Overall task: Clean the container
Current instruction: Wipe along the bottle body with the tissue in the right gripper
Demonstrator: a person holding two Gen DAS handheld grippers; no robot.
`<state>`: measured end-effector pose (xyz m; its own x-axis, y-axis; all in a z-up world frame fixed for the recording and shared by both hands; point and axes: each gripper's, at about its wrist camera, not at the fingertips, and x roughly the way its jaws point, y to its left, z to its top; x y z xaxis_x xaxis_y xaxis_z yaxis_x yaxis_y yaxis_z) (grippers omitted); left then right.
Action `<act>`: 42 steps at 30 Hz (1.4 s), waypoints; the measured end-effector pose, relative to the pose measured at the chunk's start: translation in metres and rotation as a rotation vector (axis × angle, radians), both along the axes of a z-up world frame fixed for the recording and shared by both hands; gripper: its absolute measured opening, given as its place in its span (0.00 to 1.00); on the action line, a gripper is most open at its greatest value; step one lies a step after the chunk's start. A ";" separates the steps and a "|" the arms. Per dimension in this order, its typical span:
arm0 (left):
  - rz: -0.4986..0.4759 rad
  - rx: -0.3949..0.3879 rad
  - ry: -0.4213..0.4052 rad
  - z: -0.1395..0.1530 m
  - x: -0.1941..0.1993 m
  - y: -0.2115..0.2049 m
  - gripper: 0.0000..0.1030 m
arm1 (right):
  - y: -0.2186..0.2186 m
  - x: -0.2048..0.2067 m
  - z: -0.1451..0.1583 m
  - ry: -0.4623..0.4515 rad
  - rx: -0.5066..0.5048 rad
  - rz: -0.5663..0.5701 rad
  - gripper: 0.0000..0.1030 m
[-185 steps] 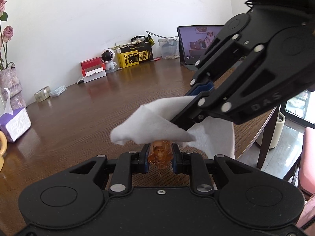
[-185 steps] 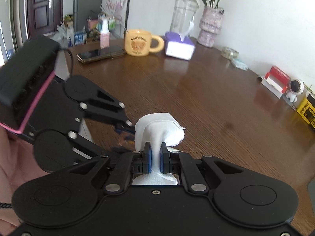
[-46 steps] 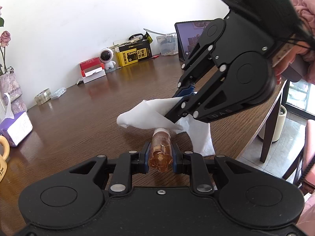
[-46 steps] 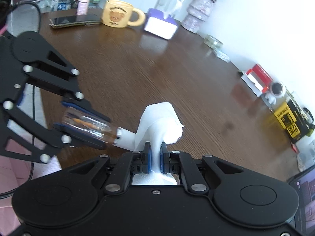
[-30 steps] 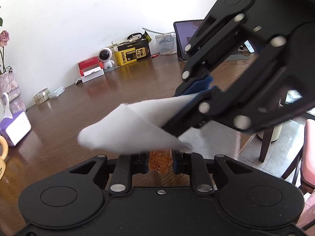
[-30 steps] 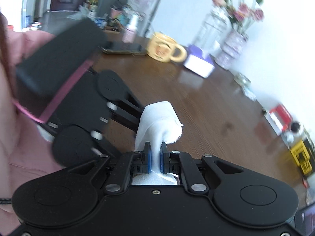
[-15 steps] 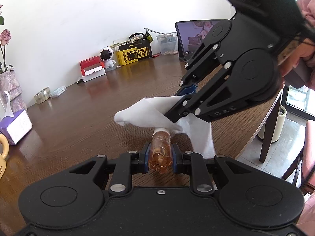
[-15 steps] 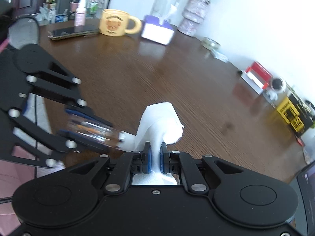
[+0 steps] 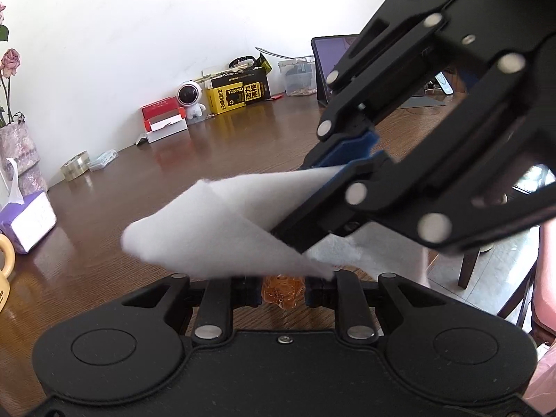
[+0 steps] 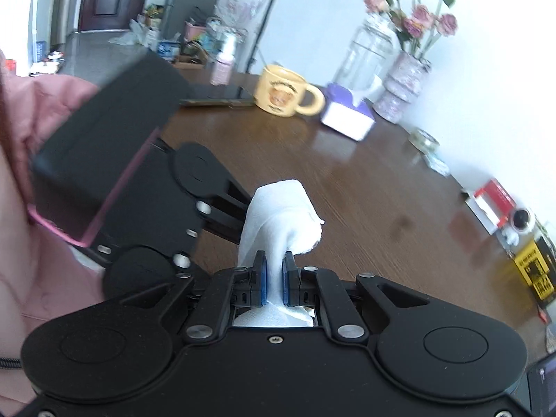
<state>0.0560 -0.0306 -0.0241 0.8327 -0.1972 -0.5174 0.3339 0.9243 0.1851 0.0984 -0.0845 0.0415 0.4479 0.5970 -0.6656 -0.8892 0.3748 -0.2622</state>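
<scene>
A small clear container (image 9: 283, 288) with amber contents sits between the fingers of my left gripper (image 9: 283, 286), which is shut on it. Only its near end shows, because a white wipe (image 9: 222, 229) lies over the rest. My right gripper (image 9: 347, 170) comes in from the upper right, shut on that wipe and pressed close over the container. In the right wrist view the wipe (image 10: 278, 215) bulges up out of my right gripper (image 10: 274, 274), and the left gripper's black body (image 10: 194, 201) lies just behind it. The container is hidden there.
A brown wooden table (image 9: 208, 160) lies below. Along the wall stand a yellow box (image 9: 239, 92), a red-and-white box (image 9: 163, 118), a small robot figure (image 9: 189, 99), tape (image 9: 74, 170) and a tablet (image 9: 326, 62). A yellow mug (image 10: 283, 92), tissue box (image 10: 347, 114), vase (image 10: 405, 83) and a pink sleeve (image 10: 21, 208) show too.
My right gripper has pushed the wipe back along the container toward the left gripper, covering the part that showed half a second ago. Both grips hold as before.
</scene>
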 end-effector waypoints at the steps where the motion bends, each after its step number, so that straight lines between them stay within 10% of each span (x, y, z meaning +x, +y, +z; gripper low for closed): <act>1: 0.000 0.000 0.000 0.000 0.000 0.000 0.20 | 0.000 0.000 0.000 -0.002 -0.002 -0.002 0.08; 13: 0.006 0.003 -0.002 0.002 -0.004 0.003 0.21 | -0.003 0.020 -0.014 0.002 -0.025 -0.114 0.08; 24: 0.015 0.012 0.011 0.000 -0.002 0.003 0.20 | -0.003 -0.013 0.003 0.013 0.040 0.028 0.08; 42: 0.019 0.035 0.061 0.001 0.015 0.004 0.21 | -0.032 0.025 -0.017 0.087 0.108 -0.208 0.08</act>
<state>0.0710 -0.0266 -0.0233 0.8030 -0.1627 -0.5733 0.3282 0.9237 0.1976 0.1231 -0.1161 0.0245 0.5125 0.5672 -0.6446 -0.8074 0.5740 -0.1368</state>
